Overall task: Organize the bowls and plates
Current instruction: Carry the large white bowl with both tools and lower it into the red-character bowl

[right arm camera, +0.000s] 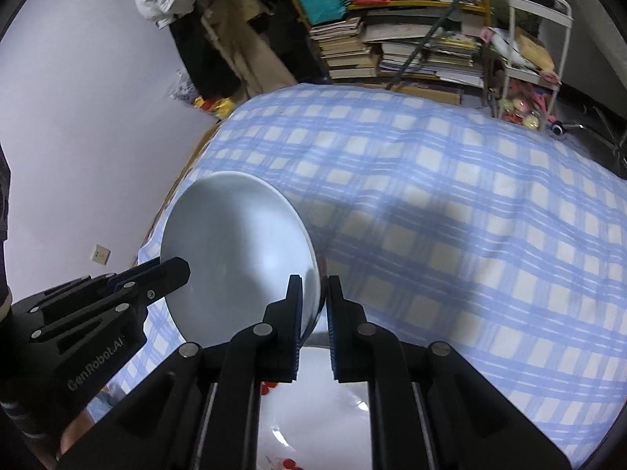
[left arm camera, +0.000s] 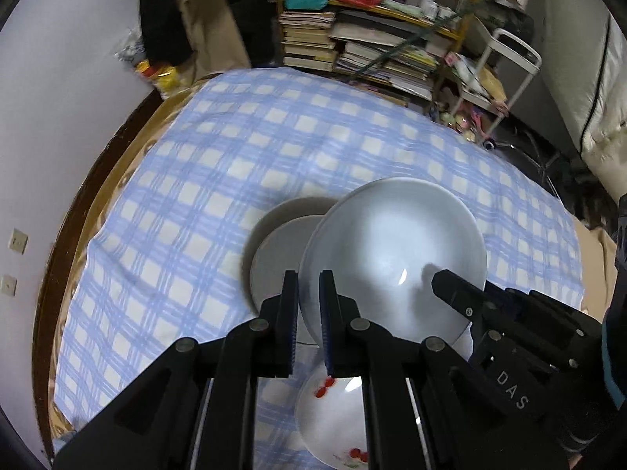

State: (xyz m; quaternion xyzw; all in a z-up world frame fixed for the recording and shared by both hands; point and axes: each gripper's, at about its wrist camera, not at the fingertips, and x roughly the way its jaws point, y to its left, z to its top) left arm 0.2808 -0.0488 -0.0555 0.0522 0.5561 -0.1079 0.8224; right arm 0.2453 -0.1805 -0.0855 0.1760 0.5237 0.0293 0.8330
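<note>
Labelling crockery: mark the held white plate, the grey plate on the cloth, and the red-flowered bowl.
white plate (left arm camera: 395, 250), left wrist view, centre of its face.
grey plate (left arm camera: 278, 258), left wrist view, bare face left of the white plate.
red-flowered bowl (left arm camera: 333, 419), left wrist view, inside wall between the claw arms.

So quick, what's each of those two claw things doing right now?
Left gripper: closed on the rim of the white plate.
Right gripper: closed on the same plate's opposite rim.

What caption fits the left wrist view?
Both hand-held grippers, left and right, clamp a white plate's rim above a checked tablecloth, another plate beneath.
</note>
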